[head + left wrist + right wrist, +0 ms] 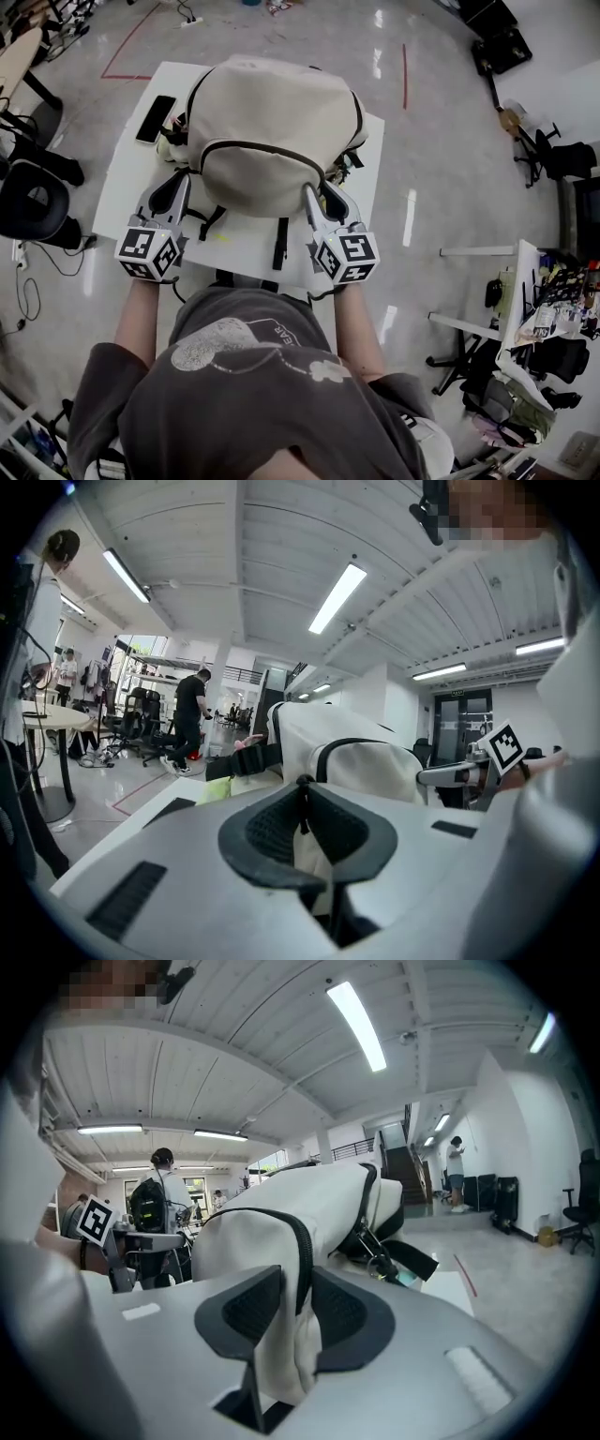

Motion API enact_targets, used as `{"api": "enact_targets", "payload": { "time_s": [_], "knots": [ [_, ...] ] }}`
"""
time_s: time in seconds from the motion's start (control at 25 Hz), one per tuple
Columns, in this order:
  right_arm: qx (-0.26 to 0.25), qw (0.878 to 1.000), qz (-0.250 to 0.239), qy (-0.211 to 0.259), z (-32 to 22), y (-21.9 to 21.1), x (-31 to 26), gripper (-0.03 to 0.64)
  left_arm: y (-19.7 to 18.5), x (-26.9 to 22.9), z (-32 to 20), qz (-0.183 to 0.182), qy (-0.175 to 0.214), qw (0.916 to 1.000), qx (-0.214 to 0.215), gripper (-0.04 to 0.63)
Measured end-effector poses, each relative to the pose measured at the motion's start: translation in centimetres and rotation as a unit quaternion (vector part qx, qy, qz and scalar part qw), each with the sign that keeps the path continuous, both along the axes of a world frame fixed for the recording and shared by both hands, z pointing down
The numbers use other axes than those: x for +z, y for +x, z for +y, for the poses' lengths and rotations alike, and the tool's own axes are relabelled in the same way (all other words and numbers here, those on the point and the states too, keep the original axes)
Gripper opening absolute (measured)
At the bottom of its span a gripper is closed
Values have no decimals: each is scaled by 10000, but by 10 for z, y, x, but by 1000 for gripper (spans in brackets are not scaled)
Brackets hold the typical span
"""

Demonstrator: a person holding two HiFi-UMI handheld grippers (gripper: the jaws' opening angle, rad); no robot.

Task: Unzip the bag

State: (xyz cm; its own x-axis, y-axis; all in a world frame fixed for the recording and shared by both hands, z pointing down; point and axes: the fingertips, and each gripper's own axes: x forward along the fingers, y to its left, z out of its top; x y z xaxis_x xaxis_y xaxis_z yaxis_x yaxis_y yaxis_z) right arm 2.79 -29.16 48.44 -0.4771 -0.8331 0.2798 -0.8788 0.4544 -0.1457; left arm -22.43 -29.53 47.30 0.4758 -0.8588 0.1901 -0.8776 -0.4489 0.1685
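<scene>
Left tool (302, 794): jaws almost together, pinching the bag (267, 131) at its near left corner. I see a thin dark tab between the pads and beige fabric under it. Right tool (292, 1297): jaws wide, clamped on a thick fold of the bag at its near right corner, with the zip (302, 1251) running up through the gap and both pads against the fabric. The bag lies flat on the white surface (248, 246), just ahead of both tools and between them. The zip looks closed. A phone (155, 119) is beyond the left tool.
</scene>
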Motion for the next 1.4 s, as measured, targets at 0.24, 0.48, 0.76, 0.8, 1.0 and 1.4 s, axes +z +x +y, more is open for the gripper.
{"api": "enact_targets", "payload": {
  "time_s": [0.24, 0.48, 0.76, 0.8, 1.0, 1.4],
  "knots": [
    [-13, 10000, -62, -6, 0, 0, 1, 100, 8, -13, -7, -22, 154, 9999, -36, 31],
    [-32, 9999, -119, -6, 0, 1, 0, 100, 12, -28, -21, 2, 238, 9997, -47, 31],
    [-71, 9999, -130, -14, 0, 1, -1, 100, 18, -54, -35, 5, 434, 9990, 61, 31],
    [-71, 9999, -130, -14, 0, 1, 0, 100, 20, -57, -37, -35, 460, 9989, 111, 31],
    [-47, 9999, -156, -12, -1, 0, 0, 100, 39, -71, -45, -287, 591, 9971, 395, 31],
    [23, 9997, -237, 14, 1, 3, -1, 98, 88, -85, -46, -638, 566, 9914, 992, 29]
  ]
}}
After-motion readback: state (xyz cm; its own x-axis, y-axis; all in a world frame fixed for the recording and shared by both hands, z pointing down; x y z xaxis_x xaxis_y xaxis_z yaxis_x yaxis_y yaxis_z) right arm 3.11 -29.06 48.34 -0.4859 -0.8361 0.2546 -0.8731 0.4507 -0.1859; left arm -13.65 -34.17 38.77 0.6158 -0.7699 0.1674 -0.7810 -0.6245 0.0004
